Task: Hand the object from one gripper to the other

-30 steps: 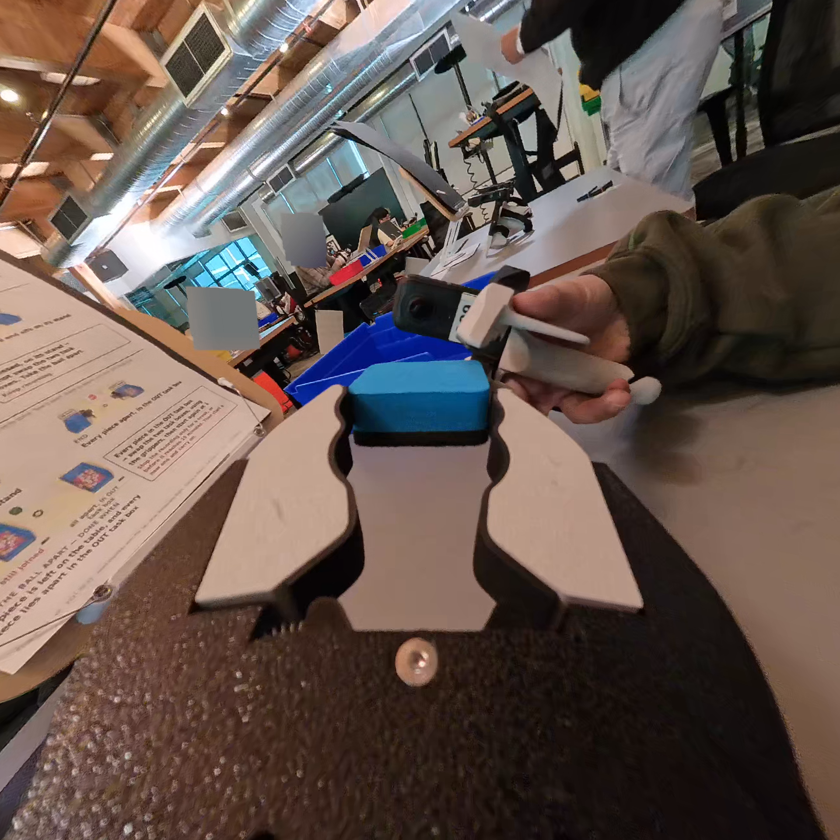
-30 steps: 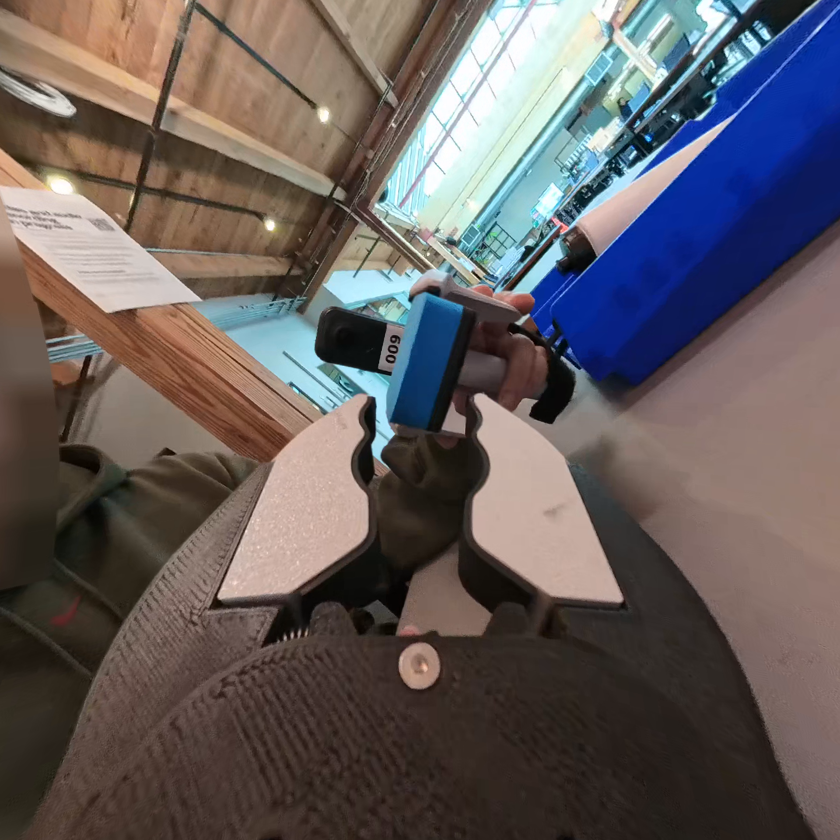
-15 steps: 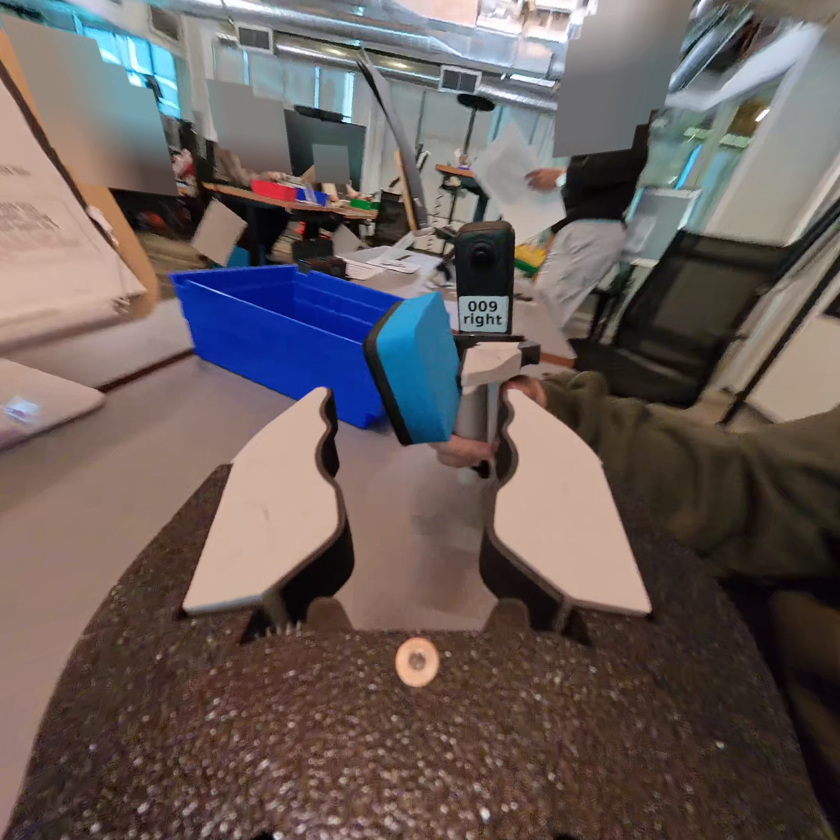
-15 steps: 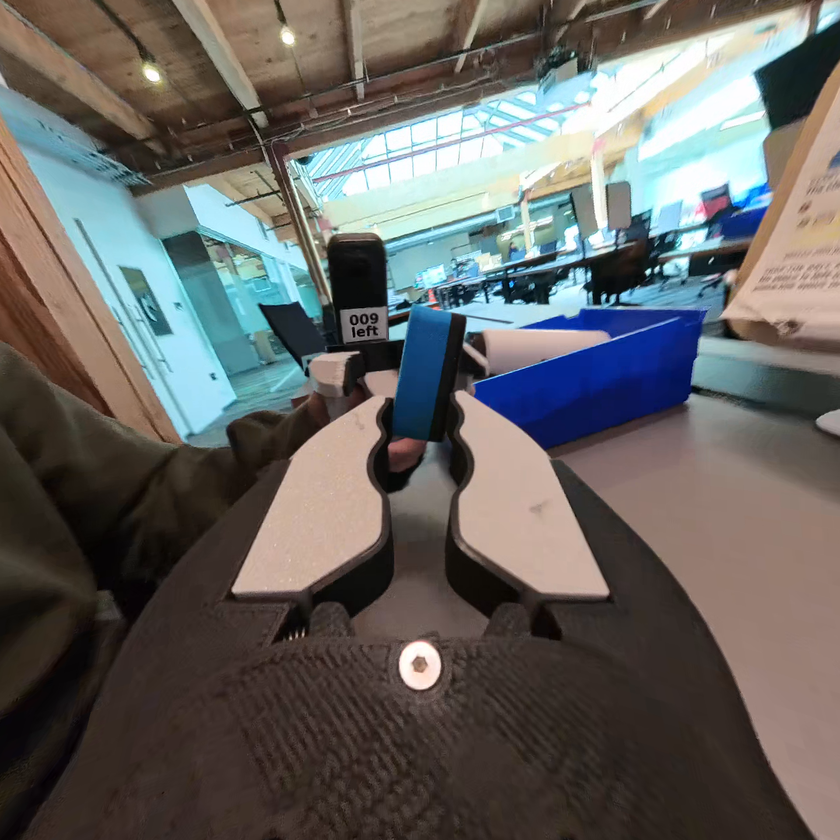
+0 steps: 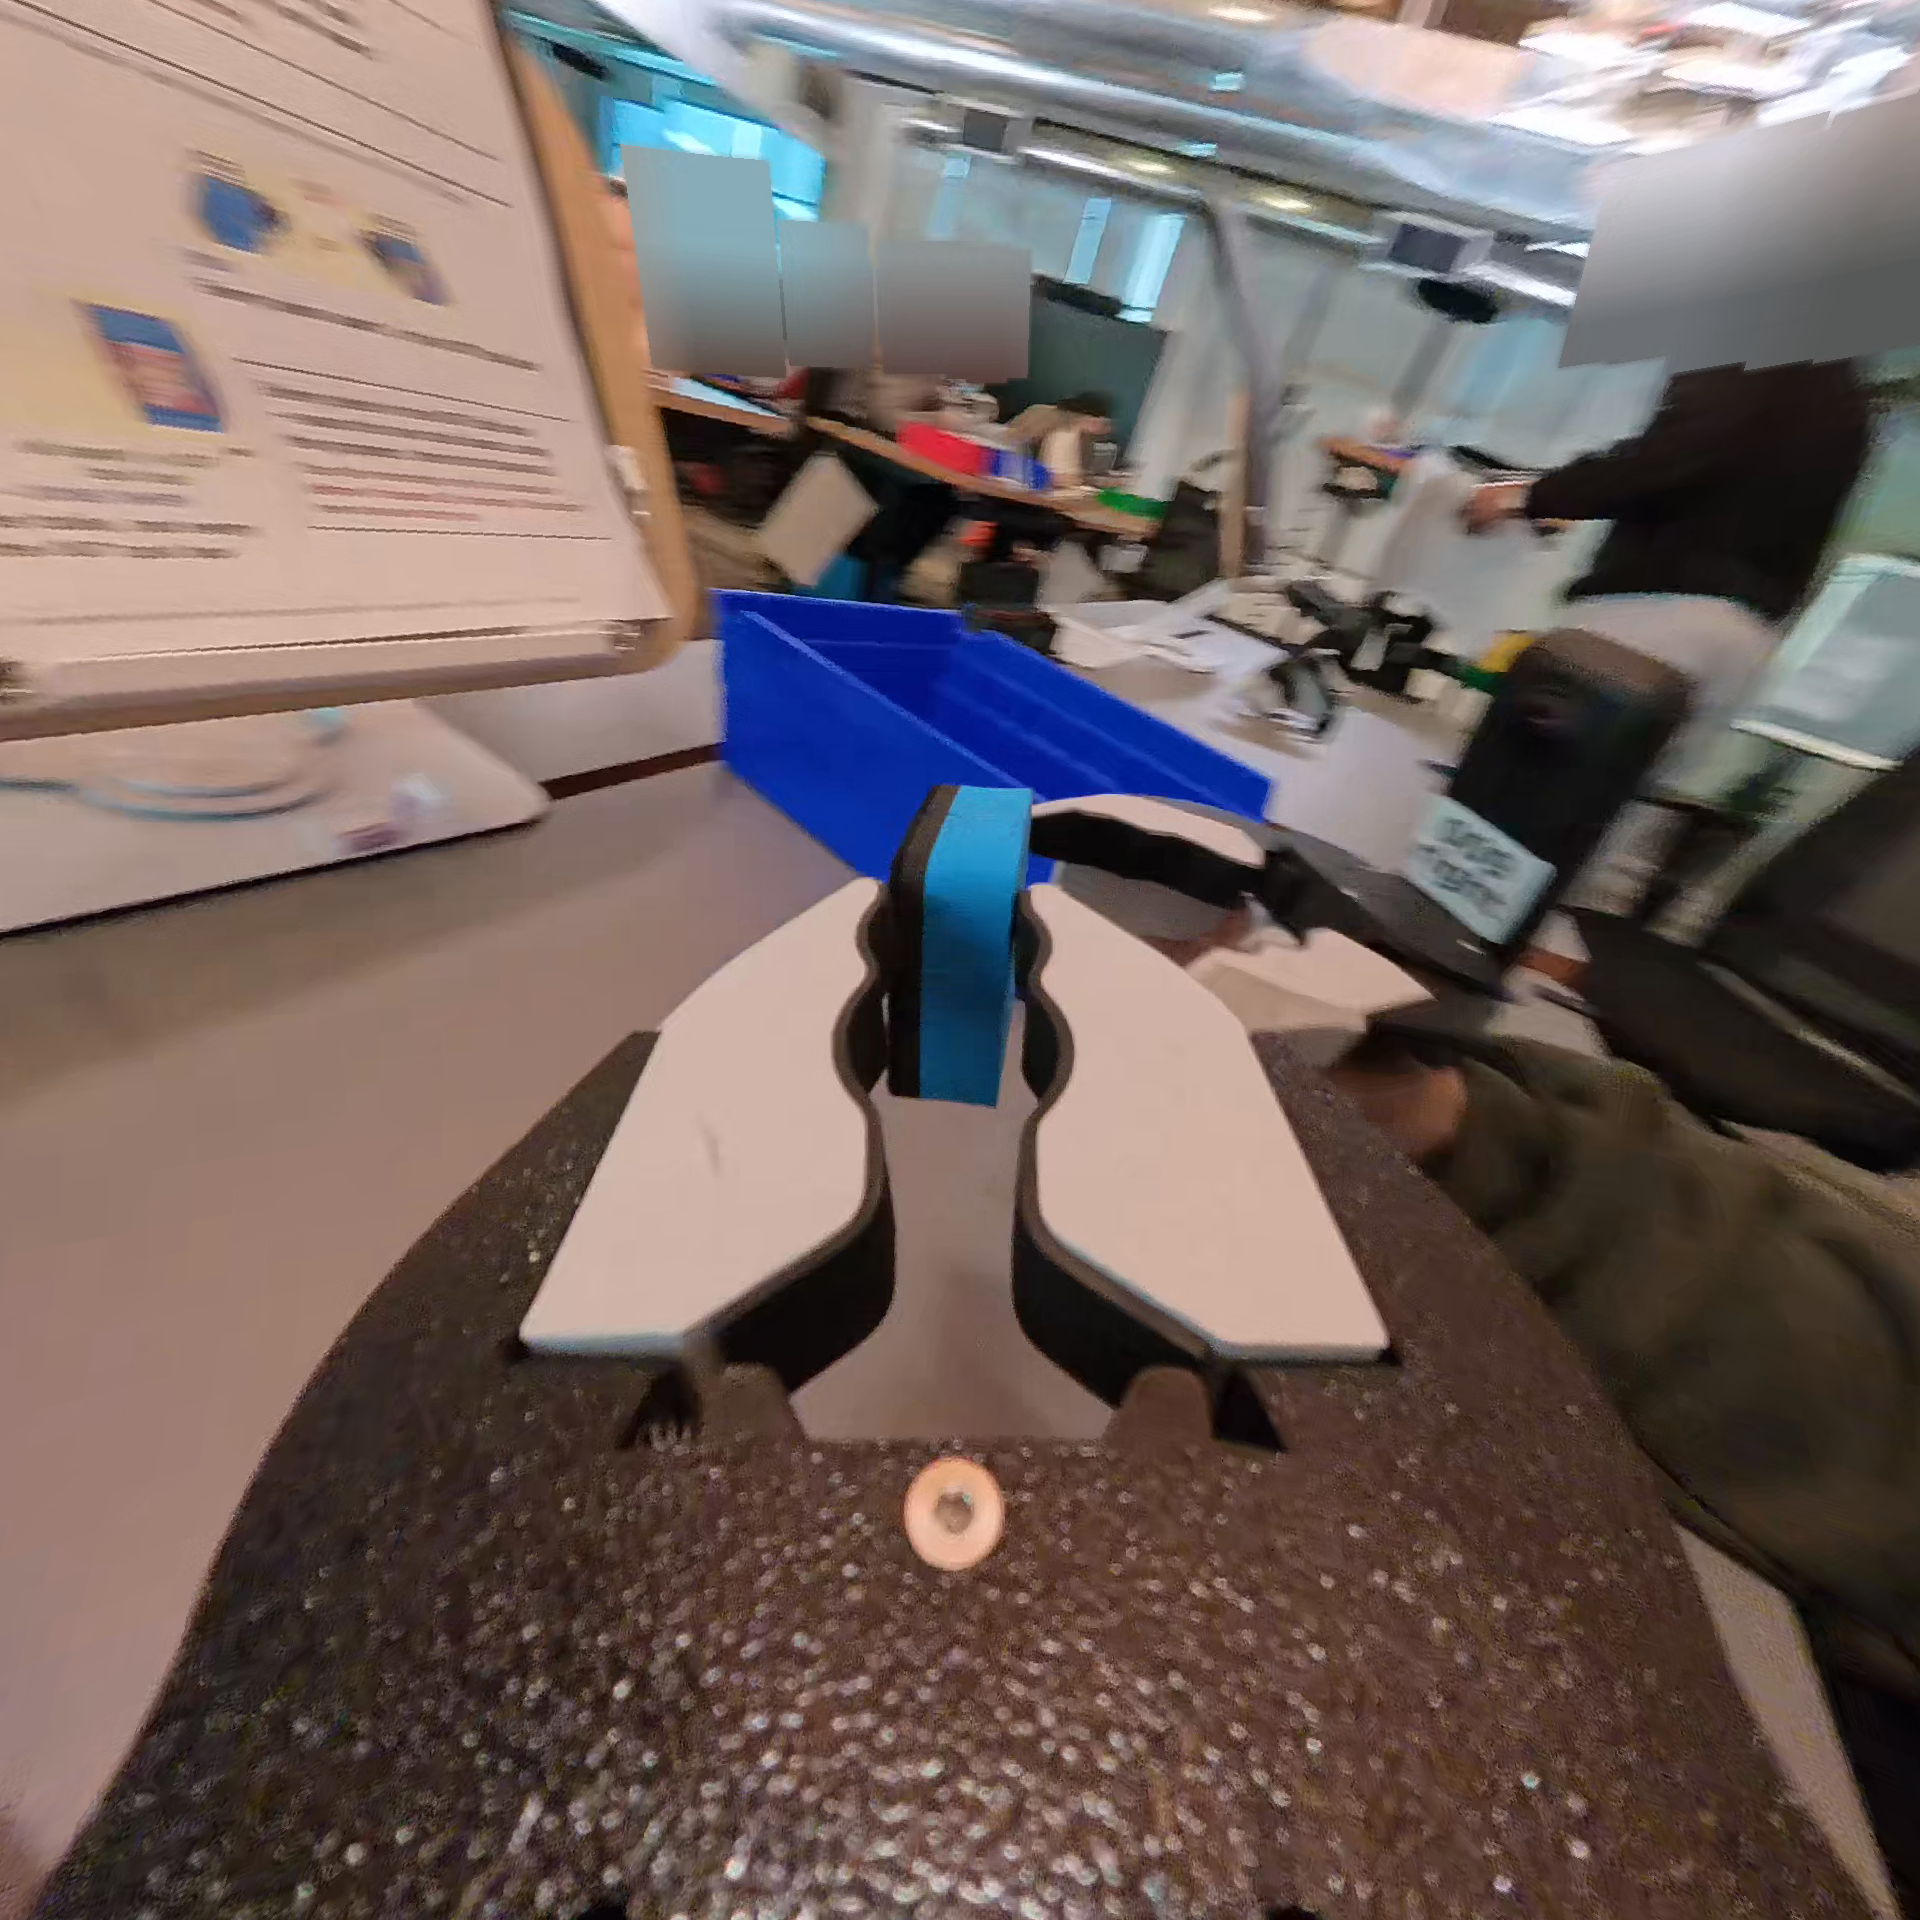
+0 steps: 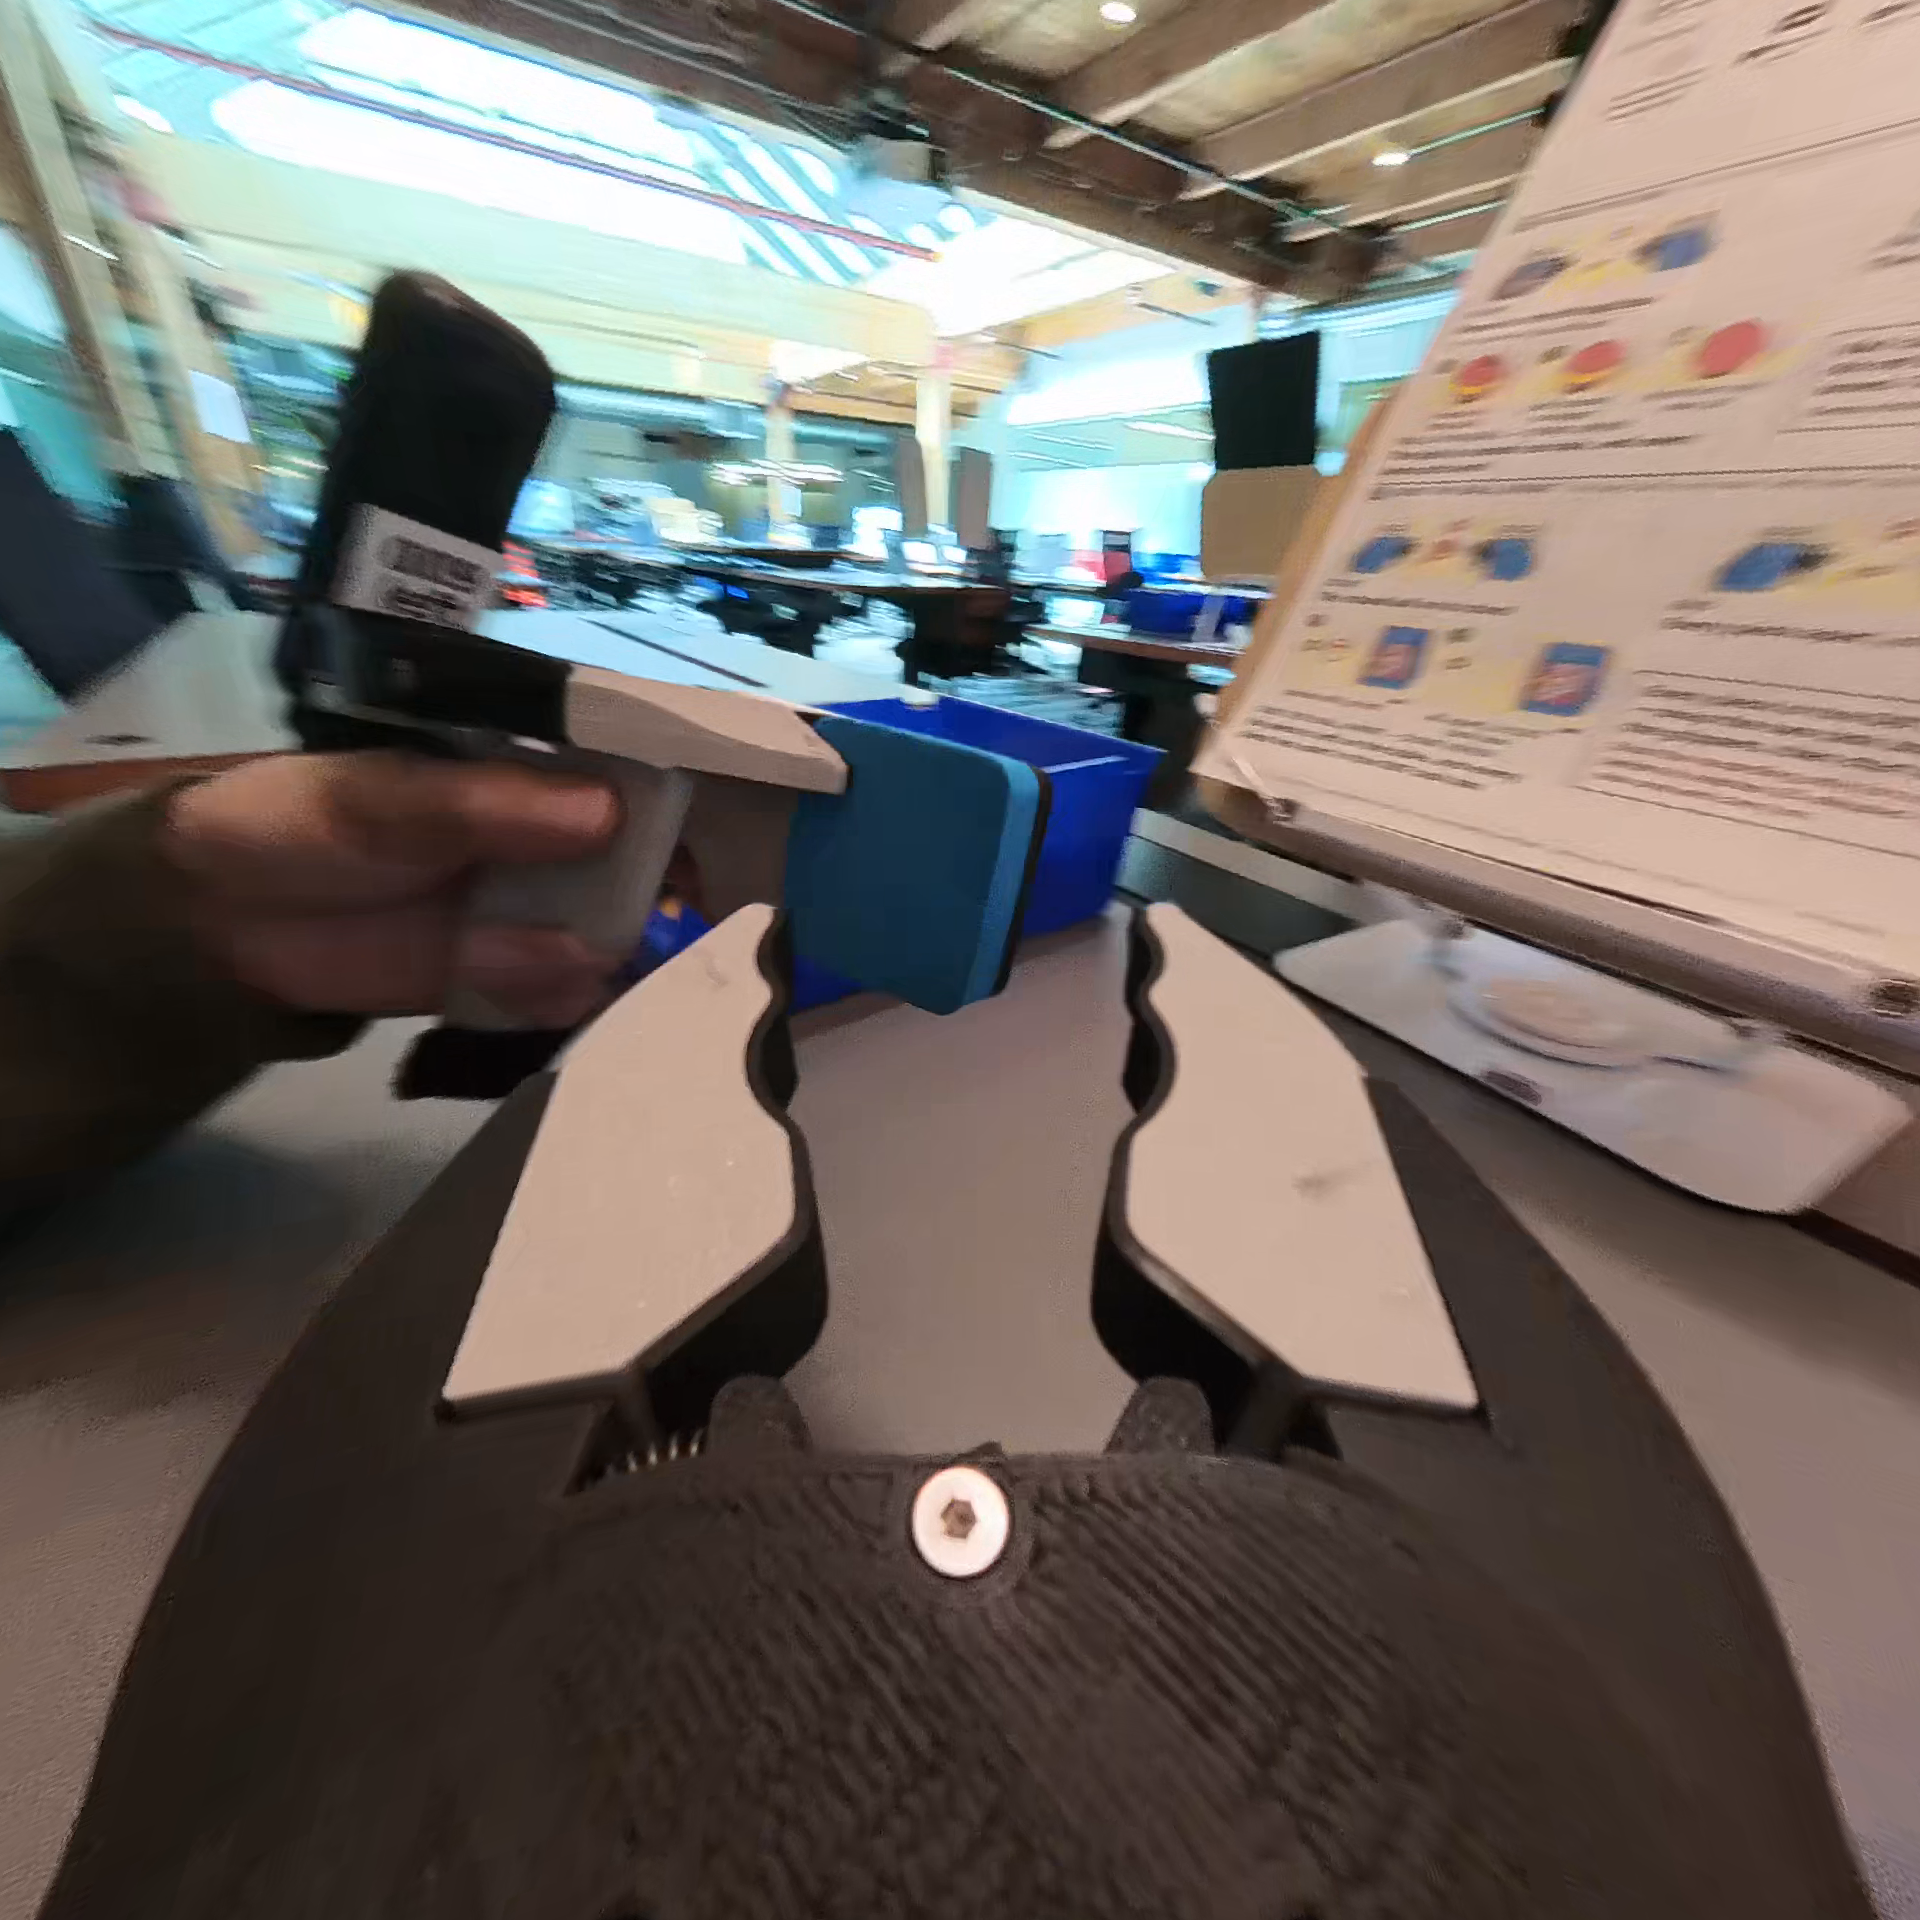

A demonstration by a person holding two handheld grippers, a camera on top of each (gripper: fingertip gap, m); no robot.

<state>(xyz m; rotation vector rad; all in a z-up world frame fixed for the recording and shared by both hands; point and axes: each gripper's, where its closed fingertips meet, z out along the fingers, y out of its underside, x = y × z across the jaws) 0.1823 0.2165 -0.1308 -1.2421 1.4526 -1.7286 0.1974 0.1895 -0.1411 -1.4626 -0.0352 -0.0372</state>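
An open-plan office or lab: rows of desks (image 6: 790, 582), exposed ducts (image 5: 1039, 62), timber ceiling beams (image 6: 1195, 94).

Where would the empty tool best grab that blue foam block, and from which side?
On the free lower half of the blue foam block, pressing its two broad flat faces, coming from below or the far end. The left tool already pinches the upper part across those faces; the right tool is open, and the block is thin enough to fit.
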